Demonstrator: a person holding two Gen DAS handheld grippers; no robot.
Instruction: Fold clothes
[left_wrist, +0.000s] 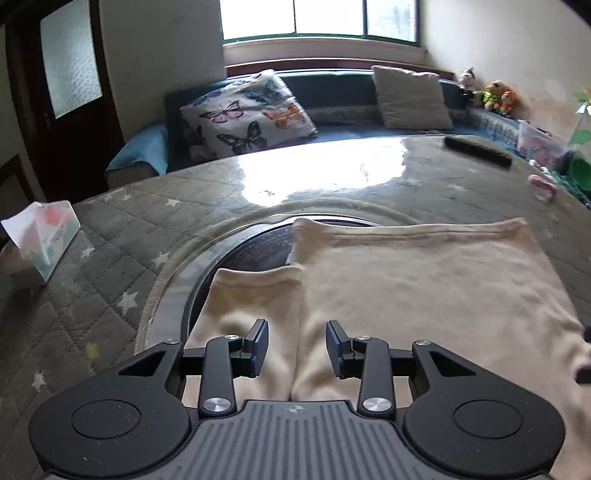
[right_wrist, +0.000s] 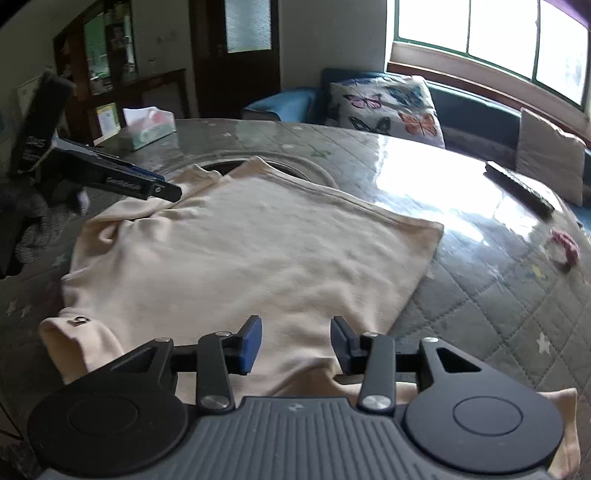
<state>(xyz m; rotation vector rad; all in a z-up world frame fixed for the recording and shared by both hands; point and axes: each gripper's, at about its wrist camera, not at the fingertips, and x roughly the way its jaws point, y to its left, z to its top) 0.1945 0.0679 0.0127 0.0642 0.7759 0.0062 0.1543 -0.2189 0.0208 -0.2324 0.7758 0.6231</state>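
A cream garment (left_wrist: 424, 280) (right_wrist: 240, 258) lies partly folded on the round table, its hem toward the sofa. In the left wrist view a folded sleeve (left_wrist: 251, 295) rests beside the body. My left gripper (left_wrist: 296, 345) hovers over the seam between sleeve and body, open, with nothing between its pads. My right gripper (right_wrist: 295, 341) is open over the garment's near edge, not pressing the cloth. The other sleeve with a small label (right_wrist: 79, 320) lies at the lower left. The left gripper's fingers (right_wrist: 140, 184) show from the side over the garment's far left corner.
The table wears a grey quilted star cover (left_wrist: 110, 258) under clear plastic, with a dark round centre (left_wrist: 255, 251). A tissue box (left_wrist: 40, 240) (right_wrist: 149, 125), a black remote (left_wrist: 476, 149) (right_wrist: 517, 190) and a pink scrunchie (right_wrist: 563, 245) lie on it. A sofa with cushions (left_wrist: 247, 110) stands behind.
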